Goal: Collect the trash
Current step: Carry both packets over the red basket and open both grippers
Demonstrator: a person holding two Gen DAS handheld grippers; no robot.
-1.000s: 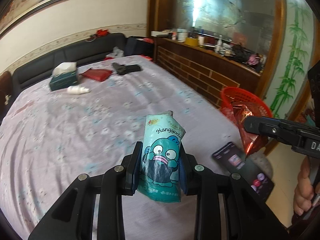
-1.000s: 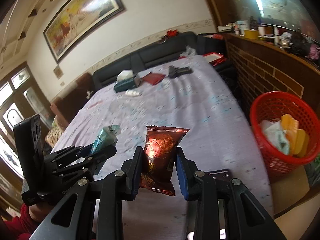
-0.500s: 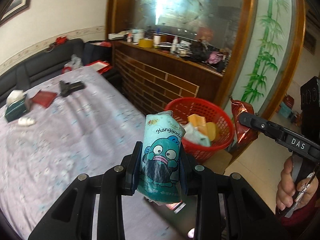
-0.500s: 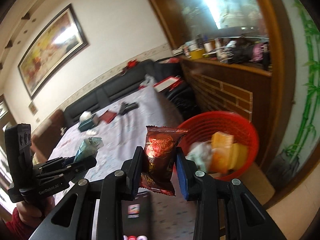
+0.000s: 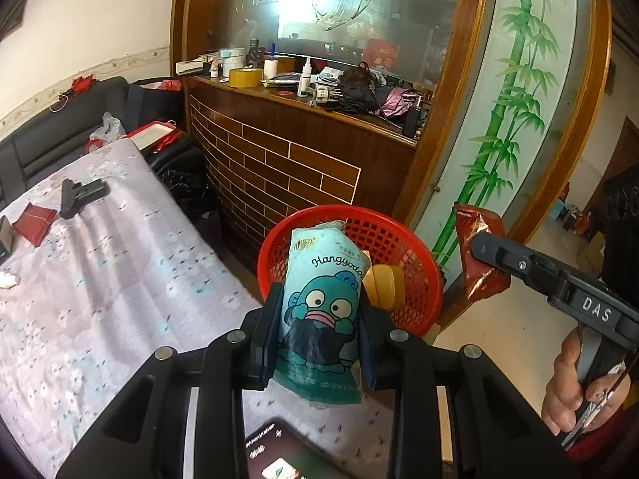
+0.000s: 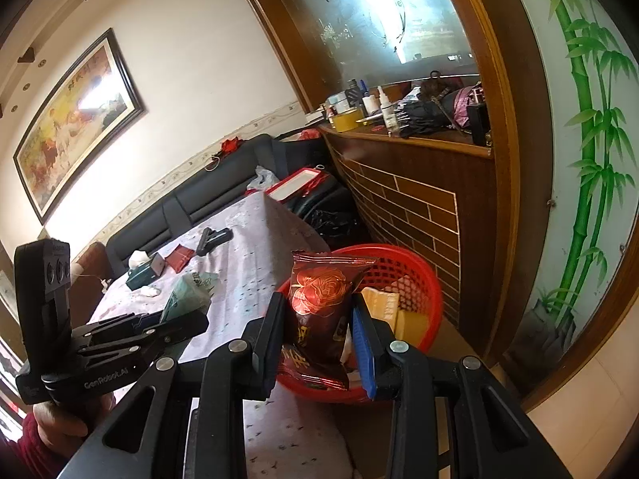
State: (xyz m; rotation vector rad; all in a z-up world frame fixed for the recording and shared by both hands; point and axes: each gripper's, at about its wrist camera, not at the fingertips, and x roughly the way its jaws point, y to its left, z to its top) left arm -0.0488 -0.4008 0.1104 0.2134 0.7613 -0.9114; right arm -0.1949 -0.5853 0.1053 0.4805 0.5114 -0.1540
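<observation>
Both jaws grip wrappers, teal packet (image 5: 319, 311) and red packet (image 6: 323, 311), hiding much of the basket (image 6: 415, 275).

The right gripper (image 6: 319, 343) clamps a dark red foil snack packet with a rose print (image 6: 321, 311) between its black fingers, upright, in front of a round red plastic mesh basket (image 6: 419, 279) holding yellow and white wrappers. At left, the left gripper (image 6: 187, 315) grips a teal printed tissue pack (image 6: 187, 293) over the lilac floral bedspread (image 6: 255, 235). A black handgun-shaped object (image 6: 213, 238) lies farther back.
</observation>
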